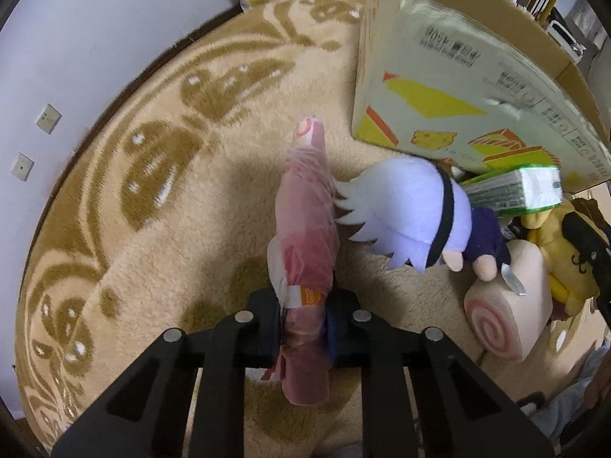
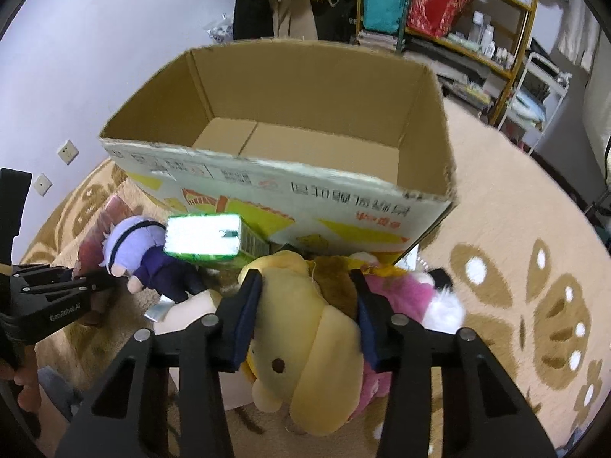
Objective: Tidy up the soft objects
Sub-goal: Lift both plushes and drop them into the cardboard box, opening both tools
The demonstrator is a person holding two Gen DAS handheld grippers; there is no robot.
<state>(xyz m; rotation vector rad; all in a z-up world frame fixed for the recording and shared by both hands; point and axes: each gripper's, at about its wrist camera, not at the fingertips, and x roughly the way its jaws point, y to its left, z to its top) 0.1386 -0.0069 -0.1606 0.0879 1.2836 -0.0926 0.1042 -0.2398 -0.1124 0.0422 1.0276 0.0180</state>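
Now both tools pinch: left tool (image 1: 305, 324) grips the pink wrapped plush (image 1: 303, 229), right tool (image 2: 305, 324) the yellow plush dog (image 2: 305, 328). Lift each clear, then lower into the far cardboard box (image 2: 290, 187).

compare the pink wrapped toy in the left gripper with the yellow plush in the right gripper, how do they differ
The pink wrapped toy is long, slim and covered in clear plastic; the yellow plush is broad, bare and floppy. The left gripper pinches the pink toy nearly shut; the right gripper stands wider around the yellow plush. Both are soft and gripped over the rug.
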